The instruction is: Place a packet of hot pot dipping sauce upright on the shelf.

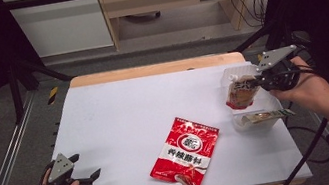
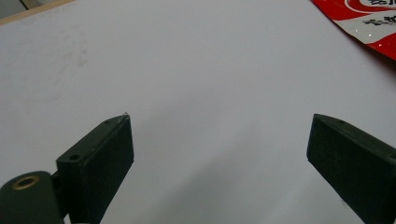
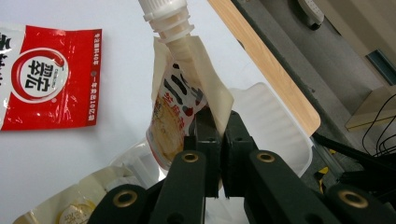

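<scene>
Spout pouch (image 3: 180,112) pinched by right gripper (image 3: 219,135), hanging over tray (image 3: 280,126) for loading | left gripper (image 2: 219,154) jaws apart, idle over counter (image 2: 196,70) | red bag (image 1: 185,152) ahead

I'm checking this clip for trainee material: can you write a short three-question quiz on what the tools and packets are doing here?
1. True or false: the left tool is clamped on the red packet.
2. What does the right tool hold? A) a spouted pouch B) a spoon C) the red packet
3. Fill in: a second pale pouch lies in a clear ____ near the table's right edge.

Key
1. False: its jaws stand wide apart over the bare white table, with the red packet off to the side.
2. A: the jaws pinch the spouted pouch, lifted over the far clear tray.
3. tray
</scene>
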Demonstrator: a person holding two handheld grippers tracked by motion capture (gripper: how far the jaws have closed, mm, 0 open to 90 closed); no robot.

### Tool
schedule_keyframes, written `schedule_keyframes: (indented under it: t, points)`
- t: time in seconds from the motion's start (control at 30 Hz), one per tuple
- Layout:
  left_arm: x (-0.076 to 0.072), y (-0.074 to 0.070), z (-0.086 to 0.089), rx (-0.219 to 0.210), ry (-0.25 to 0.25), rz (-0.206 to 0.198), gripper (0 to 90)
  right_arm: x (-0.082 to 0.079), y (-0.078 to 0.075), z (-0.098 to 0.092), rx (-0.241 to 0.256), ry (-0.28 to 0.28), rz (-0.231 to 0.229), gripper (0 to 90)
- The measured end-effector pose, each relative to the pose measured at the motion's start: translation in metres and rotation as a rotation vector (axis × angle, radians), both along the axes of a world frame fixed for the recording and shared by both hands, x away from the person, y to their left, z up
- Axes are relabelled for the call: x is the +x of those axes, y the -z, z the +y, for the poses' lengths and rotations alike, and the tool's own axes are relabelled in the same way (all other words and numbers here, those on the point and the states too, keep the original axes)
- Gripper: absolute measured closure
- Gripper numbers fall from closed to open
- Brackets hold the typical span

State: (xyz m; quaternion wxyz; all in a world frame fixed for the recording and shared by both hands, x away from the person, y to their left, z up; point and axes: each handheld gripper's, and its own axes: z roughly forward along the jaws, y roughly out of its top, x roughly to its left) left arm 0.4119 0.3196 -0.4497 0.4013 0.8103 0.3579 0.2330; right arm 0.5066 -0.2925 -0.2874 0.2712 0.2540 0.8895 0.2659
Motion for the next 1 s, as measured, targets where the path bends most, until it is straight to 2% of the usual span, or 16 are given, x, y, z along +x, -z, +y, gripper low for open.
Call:
schedule_keyframes:
  t: [0.23, 0.77, 1.0]
  points:
    - [0.0, 0.001, 0.0, -0.013, 0.007, 0.008, 7.1, -0.002, 0.005, -0.006, -0.002, 0.01, 0.012, 88.2]
    - [0.0, 0.001, 0.0, -0.006, 0.006, 0.009, 7.1, -0.001, 0.018, -0.021, 0.003, 0.047, 0.037, 88.0]
    - [0.0, 0.001, 0.0, -0.005, 0.007, 0.01, 7.1, 0.0, 0.024, -0.023, 0.012, 0.044, 0.053, 87.9]
